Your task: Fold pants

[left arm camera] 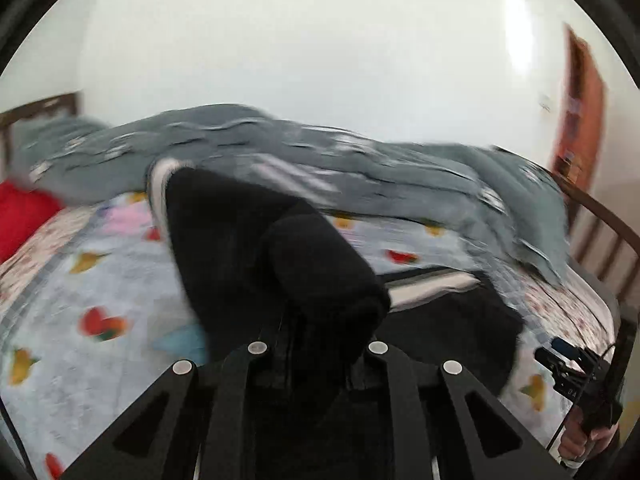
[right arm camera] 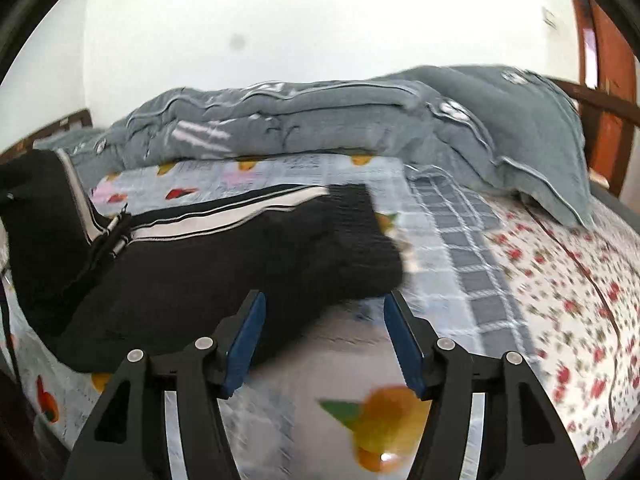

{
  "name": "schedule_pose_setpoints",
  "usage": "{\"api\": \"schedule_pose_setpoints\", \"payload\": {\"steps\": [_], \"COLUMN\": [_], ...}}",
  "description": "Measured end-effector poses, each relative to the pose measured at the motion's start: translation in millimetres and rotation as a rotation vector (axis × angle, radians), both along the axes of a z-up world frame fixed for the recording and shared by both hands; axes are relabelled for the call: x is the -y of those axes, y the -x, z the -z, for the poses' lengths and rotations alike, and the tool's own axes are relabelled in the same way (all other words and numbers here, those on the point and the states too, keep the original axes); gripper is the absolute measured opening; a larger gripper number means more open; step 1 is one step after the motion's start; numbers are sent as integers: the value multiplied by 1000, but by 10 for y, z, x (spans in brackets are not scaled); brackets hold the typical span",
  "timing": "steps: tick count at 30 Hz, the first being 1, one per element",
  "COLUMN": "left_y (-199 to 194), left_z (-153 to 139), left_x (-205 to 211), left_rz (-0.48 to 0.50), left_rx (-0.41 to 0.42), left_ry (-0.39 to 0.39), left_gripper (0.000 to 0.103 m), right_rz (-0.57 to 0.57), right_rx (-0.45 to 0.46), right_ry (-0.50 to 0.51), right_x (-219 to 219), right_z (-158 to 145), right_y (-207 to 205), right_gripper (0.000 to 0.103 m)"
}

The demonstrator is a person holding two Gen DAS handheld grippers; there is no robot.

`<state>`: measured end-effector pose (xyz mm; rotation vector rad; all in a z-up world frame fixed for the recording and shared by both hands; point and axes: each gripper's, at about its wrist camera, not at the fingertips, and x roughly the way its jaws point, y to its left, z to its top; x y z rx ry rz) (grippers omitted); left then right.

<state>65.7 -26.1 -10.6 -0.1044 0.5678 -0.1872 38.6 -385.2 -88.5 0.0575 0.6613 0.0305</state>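
Two tools work over the bed [right arm camera: 520, 280], and the black pants [right arm camera: 224, 264] with a white side stripe lie across its near part. From the right tool [right arm camera: 324, 344] the pants sit just ahead and to its left; their long axis runs roughly left-right across that view, the wider black end nearest the right tool's tips. That tool's blue pads [right arm camera: 246, 344] stand spread w/ nothing between them; only the fruit-print sheet [right arm camera: 384, 420] shows in the gap.

The left tool [left arm camera: 318, 344] is pressed together on a bunch of the black fabric, which rises in a fold right at its tips, so that end looks lifted off the sheet. The pads themselves are hidden by cloth. In the left wrist view the right tool shows small at the lower right edge, w/ a hand on its grip.

Judging by this, the fold turns on carrying the left-held end along the pants' long axis toward the end by the right tool; the right side is nearer the lying end but isn't gripping it.

A grey quilt [right arm camera: 320, 120] is heaped at the far side, apart from the pants. No brand, label or readable writing; the frames are blurred.
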Motion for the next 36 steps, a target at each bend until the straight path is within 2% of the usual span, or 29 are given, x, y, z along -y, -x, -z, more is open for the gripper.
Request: {"api": "schedule_pose_setpoints", "payload": {"steps": [3,5,7,9,11,13,15,17,18,19,21,22,26,31,33,36], "left_y": [-103,-144,-231,-293,-280,-234,-170,-81,-19,67,166,206,254,512,622,699], "left_z": [162,278,466,642,786,820,780,691,641,560,428,391,418,633,757,950], "left_x": [579,820,1102,1322,1494,1569,1526,1375,1300,1197,987,827,329,-168,-257,-184], "left_rz": [94,132,201,256,277,304,345,400,409,391,332,305,238,261,286,307], "left_rx": [-32,-61,-122,-196,-247,-257,-255,-248,-227,-175,-100,-89,-123,-187,-201,-227], "left_ry": [-10,20,75,111,100,59,76,125,129,116,65,43,-6,43,79,64], "left_gripper": [15,15,15,15,16,18,26,41,54,60,65,65,65,70,72,73], "right_rz": [14,26,23,6,2,-14,-33,-58,-71,-85,-109,-122,-140,-103,-75,-90], "right_rx": [-13,-23,-55,-91,-100,-99,-82,-62,-56,-53,-48,-49,-96,-189,-202,-211], "right_ry": [-59,-95,-128,-117,-110,-119,-142,-167,-175,-185,-221,-248,-325,-314,-273,-227], "right_x": [255,374,418,384,358,331,308,255,225,187,87,47,-198,-469,-570,-660], "right_z": [24,95,202,313,353,338,276,183,144,105,51,41,120,420,492,395], "right_y": [128,212,260,323,380,435,458,422,387,336,225,173,-76,-392,-464,-522], "right_gripper": [61,61,61,61,61,61,61,61,61,61,61,61,61,60,49,22]}}
